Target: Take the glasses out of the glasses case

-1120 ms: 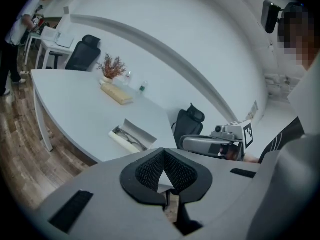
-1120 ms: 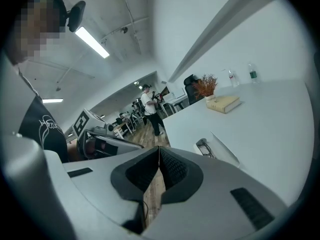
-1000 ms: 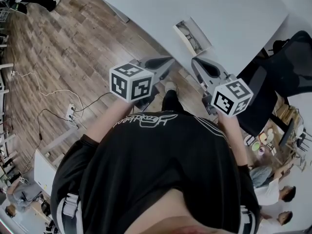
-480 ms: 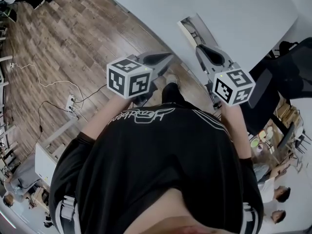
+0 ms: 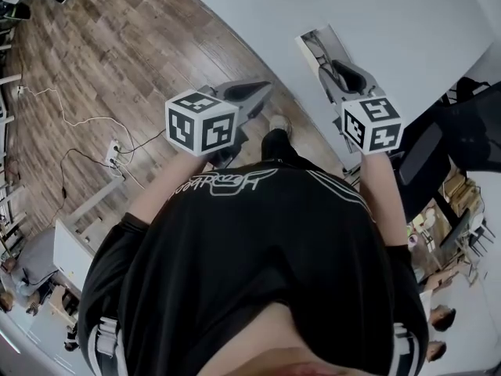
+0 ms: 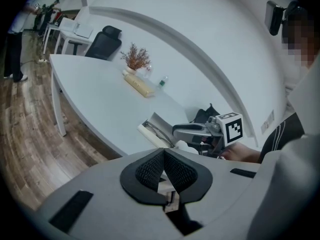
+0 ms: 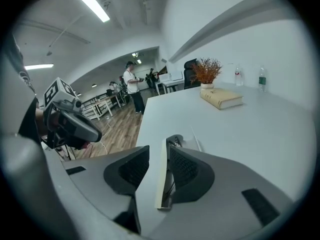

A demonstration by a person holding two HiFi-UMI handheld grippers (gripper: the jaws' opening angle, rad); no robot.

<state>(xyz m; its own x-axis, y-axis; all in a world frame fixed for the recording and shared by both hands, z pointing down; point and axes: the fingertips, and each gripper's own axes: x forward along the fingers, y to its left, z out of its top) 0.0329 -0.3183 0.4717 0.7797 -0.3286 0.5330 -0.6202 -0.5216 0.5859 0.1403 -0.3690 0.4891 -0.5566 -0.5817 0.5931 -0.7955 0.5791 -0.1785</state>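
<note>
Left tool (image 6: 163,153) jaws together, empty, off table (image 5: 391,22) edge; right tool (image 7: 156,151) jaws apart, straddling glasses case (image 7: 160,184) wall.

A: Your lighting's even and bright: ceiling strip (image 7: 90,3) overhead, soft shadows only.
B: Your gripper views bend hard at the edges, corners black. Close foreground slightly soft; head view sharp.

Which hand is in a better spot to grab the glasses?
The right. The right gripper sits at the open glasses case on the table, fingers apart. The left gripper is off beside the table, fingers together.
</note>
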